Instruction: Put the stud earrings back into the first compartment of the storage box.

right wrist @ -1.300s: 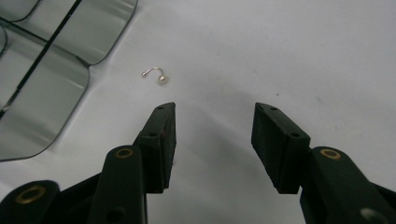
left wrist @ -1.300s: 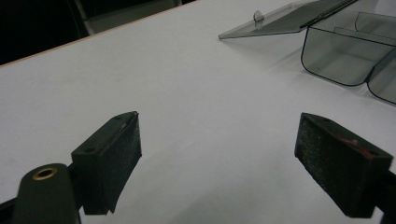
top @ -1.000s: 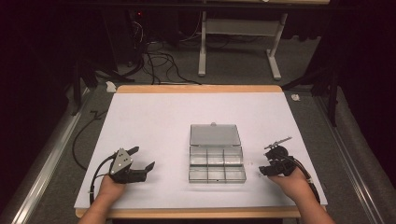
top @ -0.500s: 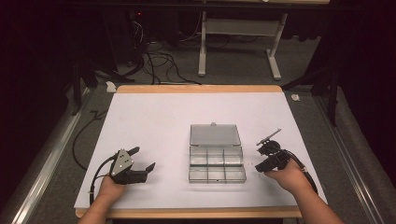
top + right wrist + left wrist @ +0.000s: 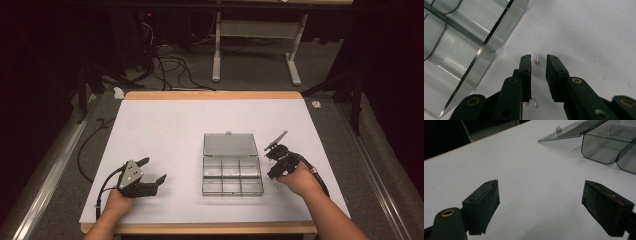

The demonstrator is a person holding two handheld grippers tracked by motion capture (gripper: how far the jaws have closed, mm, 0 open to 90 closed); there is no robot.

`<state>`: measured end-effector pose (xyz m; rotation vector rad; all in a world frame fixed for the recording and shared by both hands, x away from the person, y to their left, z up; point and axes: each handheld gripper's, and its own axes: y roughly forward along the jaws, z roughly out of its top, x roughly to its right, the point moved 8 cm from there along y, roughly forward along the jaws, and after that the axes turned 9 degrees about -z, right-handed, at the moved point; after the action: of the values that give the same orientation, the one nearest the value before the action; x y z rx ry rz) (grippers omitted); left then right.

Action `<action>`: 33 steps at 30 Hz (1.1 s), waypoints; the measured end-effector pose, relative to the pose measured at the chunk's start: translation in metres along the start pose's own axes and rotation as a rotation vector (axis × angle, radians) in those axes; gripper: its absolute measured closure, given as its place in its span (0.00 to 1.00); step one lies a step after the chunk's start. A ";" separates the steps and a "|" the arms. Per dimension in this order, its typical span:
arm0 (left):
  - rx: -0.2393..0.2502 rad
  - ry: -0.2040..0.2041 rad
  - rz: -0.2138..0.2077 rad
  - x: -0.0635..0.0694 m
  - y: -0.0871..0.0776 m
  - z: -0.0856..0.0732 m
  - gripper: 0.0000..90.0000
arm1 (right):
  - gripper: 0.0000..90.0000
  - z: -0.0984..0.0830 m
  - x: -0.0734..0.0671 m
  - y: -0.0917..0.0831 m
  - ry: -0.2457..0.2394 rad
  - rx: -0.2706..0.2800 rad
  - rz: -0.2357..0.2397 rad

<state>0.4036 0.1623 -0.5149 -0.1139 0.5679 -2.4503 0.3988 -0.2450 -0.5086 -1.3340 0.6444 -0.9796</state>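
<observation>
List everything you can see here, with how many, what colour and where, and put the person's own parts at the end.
Compartment box: one, clear grey plastic, middle of the mat, lid open and lying flat behind it.
Small hooks: two, silvery wire, on the mat by the right gripper's jaws, one at the tips, one under the left jaw.
Mat: one, white, covering the table.
Table: one, wood edge showing.
Stand: one, white metal, on the floor beyond the table.
Cables: several, black, on the floor.
Left gripper: black, jaws wide apart, left of the box.
Right gripper: black, jaws a little apart, right of the box.
</observation>
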 end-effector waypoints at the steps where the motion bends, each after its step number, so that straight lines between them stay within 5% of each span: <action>1: 0.000 0.000 0.000 0.000 0.000 0.000 0.17 | 0.85 0.000 0.000 0.000 0.000 0.000 0.000; 24: 0.006 0.002 0.005 0.000 -0.001 0.000 0.17 | 0.96 0.009 -0.003 0.009 -0.039 -0.064 -0.001; 26: 0.013 0.006 0.007 0.001 -0.001 0.000 0.17 | 0.96 0.008 -0.004 0.007 -0.006 -0.073 0.004; 27: 0.015 0.006 0.007 0.001 -0.001 0.001 0.17 | 0.96 0.008 -0.003 0.008 -0.033 -0.059 0.007; 33: 0.003 0.001 0.006 0.000 0.000 0.000 0.17 | 0.96 0.007 -0.001 -0.004 -0.014 -0.040 0.023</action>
<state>0.4034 0.1624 -0.5147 -0.1095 0.5643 -2.4456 0.4030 -0.2405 -0.5033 -1.3650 0.6706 -0.9419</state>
